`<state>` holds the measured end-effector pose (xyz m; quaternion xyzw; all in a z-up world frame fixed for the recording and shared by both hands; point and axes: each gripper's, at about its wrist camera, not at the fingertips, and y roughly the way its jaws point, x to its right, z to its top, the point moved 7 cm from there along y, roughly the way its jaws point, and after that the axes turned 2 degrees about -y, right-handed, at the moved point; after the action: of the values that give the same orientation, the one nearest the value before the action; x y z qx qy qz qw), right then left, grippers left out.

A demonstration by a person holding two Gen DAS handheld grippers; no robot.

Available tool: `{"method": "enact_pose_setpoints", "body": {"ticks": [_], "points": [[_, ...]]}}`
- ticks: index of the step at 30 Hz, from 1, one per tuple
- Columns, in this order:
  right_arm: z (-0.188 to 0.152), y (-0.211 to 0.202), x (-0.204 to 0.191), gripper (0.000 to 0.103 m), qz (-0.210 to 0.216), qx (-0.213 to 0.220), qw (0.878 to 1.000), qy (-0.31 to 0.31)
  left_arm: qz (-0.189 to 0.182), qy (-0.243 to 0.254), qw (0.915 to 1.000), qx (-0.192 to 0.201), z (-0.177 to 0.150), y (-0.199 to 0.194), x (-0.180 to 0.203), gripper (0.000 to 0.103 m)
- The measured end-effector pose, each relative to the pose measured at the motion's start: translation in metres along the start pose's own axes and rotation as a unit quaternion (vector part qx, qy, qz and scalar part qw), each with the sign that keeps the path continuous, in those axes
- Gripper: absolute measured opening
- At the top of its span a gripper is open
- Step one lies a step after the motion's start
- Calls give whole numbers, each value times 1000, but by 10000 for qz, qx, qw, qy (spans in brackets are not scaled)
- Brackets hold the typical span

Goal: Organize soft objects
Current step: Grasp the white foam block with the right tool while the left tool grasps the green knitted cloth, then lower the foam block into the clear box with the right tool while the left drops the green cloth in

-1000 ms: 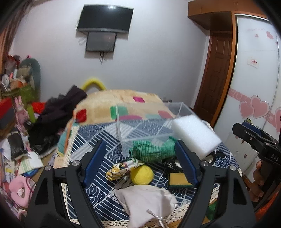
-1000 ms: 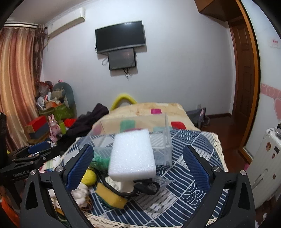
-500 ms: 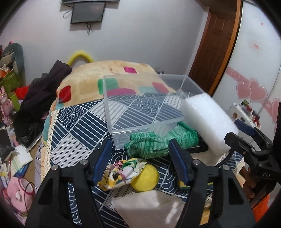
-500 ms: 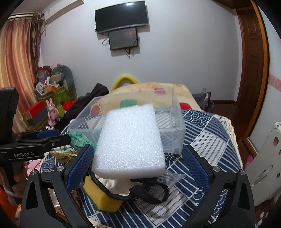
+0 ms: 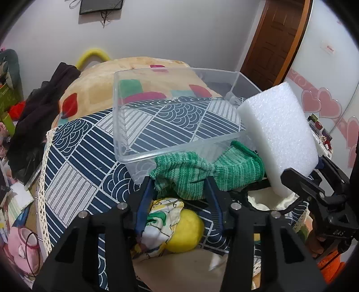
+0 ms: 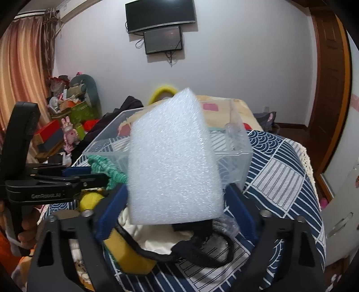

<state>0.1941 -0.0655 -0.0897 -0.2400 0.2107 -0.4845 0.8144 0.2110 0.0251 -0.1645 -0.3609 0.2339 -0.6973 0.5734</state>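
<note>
1. Left gripper point(image 5: 179, 191): jaws closed in on the green knitted cloth point(image 5: 206, 173), pinching its near fold. The cloth lies against the near wall of the clear plastic box point(image 5: 125, 121).
2. Right gripper point(image 6: 175, 202): jaws pressed on both sides of the white foam block point(image 6: 172, 161), which stands tilted, its upper corner leaning over the box rim.
3. Nearest items in the left wrist view: a cream fabric pouch point(image 5: 186, 269) at the bottom edge, a yellow ball point(image 5: 186, 233) touching a patterned cloth point(image 5: 161, 220), both just beneath the left jaws.
4. Under the foam block in the right wrist view: a yellow sponge point(image 6: 128, 256), a black cord point(image 6: 202, 256) looped over a white cloth point(image 6: 152, 238).
5. Surface: all items rest on a worktop covered by a navy and white geometric tablecloth point(image 5: 85, 161) with a lace edge.
6. The box sits on the tablecloth beyond the pile; its interior shows only the cloth pattern through the floor.
7. Behind: a bed with a beige blanket point(image 5: 101, 83) bearing coloured patches, dark clothing point(image 5: 38, 107) heaped at its left.
8. Room: wall-mounted television point(image 6: 160, 14), orange curtain point(image 6: 20, 74), brown door point(image 5: 273, 42), wardrobe panel with pink hearts point(image 5: 320, 103).
</note>
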Motion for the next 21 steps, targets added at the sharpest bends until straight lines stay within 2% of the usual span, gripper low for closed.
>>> {"method": "enact_pose_setpoints", "body": {"ticks": [1, 3, 5, 8, 11, 21], "points": [[0, 1, 0, 73, 41, -20, 10000, 7, -2, 14, 10000, -9, 0, 0, 0, 38], [-1, -1, 1, 73, 46, 1, 10000, 1, -36, 26, 10000, -6, 0, 1, 1, 27], [0, -2, 1, 68, 38, 35, 10000, -24, -97, 17, 10000, -9, -1, 0, 2, 14], [2, -7, 1, 60, 21, 111, 9999, -55, -219, -42, 9997, -21, -2, 1, 2, 7], [5, -10, 0, 53, 15, 178, 9998, -39, -256, -27, 9997, 52, -4, -3, 3, 6], [11, -19, 1, 40, 38, 351, 9994, 14, -140, 93, 9984, 548, -3, -42, 8, 5]]}}
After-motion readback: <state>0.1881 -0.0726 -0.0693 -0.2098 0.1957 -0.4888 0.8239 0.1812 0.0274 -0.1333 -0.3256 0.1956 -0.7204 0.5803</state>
